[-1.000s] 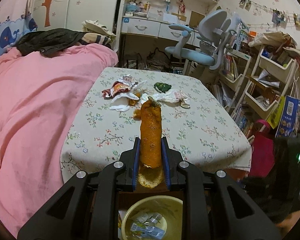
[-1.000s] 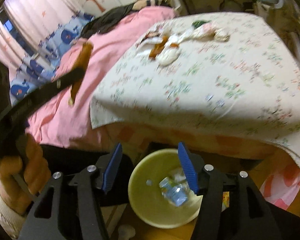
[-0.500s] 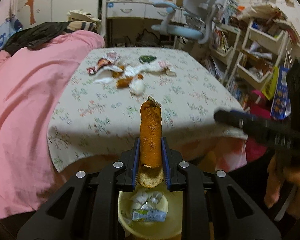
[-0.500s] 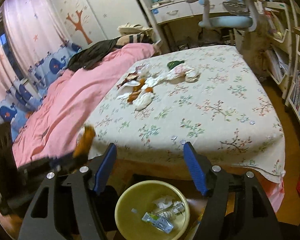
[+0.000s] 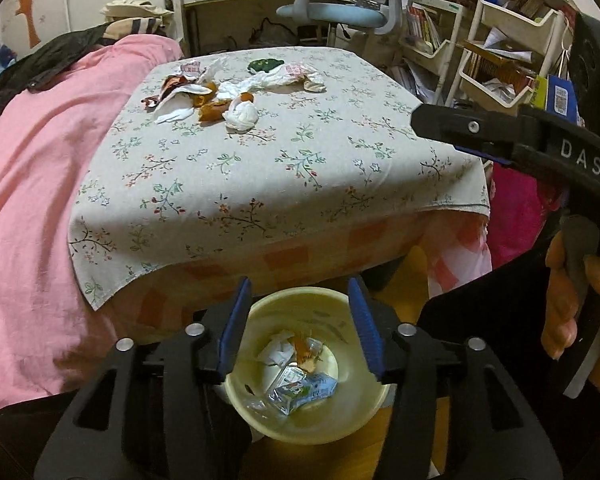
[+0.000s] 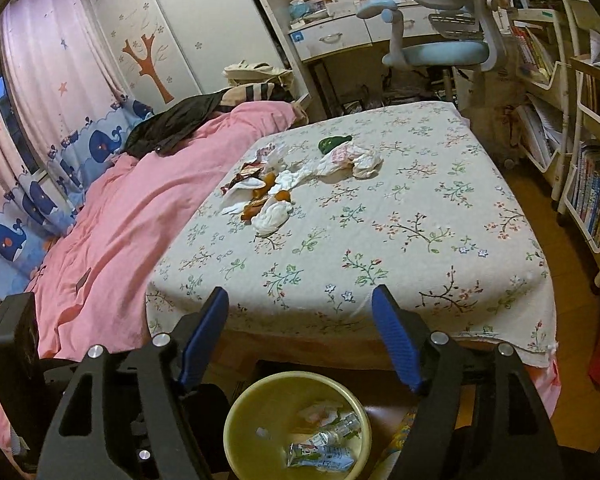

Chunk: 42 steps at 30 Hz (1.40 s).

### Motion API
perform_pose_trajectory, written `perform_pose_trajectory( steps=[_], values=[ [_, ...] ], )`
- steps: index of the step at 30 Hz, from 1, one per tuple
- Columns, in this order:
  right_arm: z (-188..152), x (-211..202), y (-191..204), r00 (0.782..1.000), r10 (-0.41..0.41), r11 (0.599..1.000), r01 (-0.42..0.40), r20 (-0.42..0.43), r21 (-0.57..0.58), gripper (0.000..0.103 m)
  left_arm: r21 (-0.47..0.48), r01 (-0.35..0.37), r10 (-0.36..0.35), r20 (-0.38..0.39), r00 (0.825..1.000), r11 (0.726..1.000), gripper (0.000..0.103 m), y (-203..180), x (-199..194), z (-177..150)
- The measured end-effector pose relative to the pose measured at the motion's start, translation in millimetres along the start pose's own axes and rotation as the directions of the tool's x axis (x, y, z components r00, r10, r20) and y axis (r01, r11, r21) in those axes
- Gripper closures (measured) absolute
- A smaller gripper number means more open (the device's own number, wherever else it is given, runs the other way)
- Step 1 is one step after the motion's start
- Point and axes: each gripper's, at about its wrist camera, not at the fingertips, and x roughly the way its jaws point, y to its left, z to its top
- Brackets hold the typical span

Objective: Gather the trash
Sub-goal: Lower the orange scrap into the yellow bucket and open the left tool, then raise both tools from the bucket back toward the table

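The left hand-held gripper [image 5: 296,332] hangs right over the yellow bin [image 5: 304,376], jaws spread wide with nothing between them, and that position makes sense: directly above the opening is where a piece gets let go. Down in the bin sit a crumpled white paper [image 5: 278,350], an orange scrap [image 5: 304,354] and a foil juice pouch [image 5: 302,390], so the collecting looks well under way but not finished

Over on the right wrist view, the right hand-held gripper [image 6: 300,332] is spread wide too and empty, pointing across the bench [image 6: 420,240] toward what is left. The bin stands on the floor just off the near edge of the bench, low and close, so each piece only needs a short carry and a drop

The remaining trash pile [image 6: 276,188] lies toward the far left part of the floral cloth: white tissues [image 6: 274,216], orange peel pieces [image 6: 256,210], torn snack wrappers [image 6: 252,168], a crumpled printed wrapper [image 6: 356,158] and a small green item [image 6: 332,143] at the back. They overlap in 1 loose cluster, so my read is that single pieces must be teased out, and the light tissues may drag neighbours along. The pink bedding [image 6: 140,208] sits right beside that side of the bench, so a stray scrap could slide onto it
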Motion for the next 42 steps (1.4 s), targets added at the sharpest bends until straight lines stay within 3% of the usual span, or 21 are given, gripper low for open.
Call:
perform_pose_trajectory(
  steps=[12,21,27,42],
  values=[
    [-1,-2,5,1.000,-0.023,0.999,0.024,0.017,-0.029,0.028,-0.109,-0.096,0.108,0.112,0.988,0.989,0.025,21,-15,8],
    [0,-1,7,0.999,-0.040,0.998,0.041,0.024,-0.051,0.023,-0.193,-0.148,0.181,0.162,0.970,0.970,0.018,38,-24,9],
    [0,-2,10,0.998,-0.050,0.996,0.052,0.033,-0.069,0.020,-0.222,-0.189,0.236,0.208,0.949,0.956,0.015,45,-30,10],
    [-1,-4,11,0.997,-0.060,0.995,0.064,0.056,-0.079,0.016,-0.263,-0.214,0.283,0.258,0.924,0.941,0.013,51,-37,13]
  ],
)
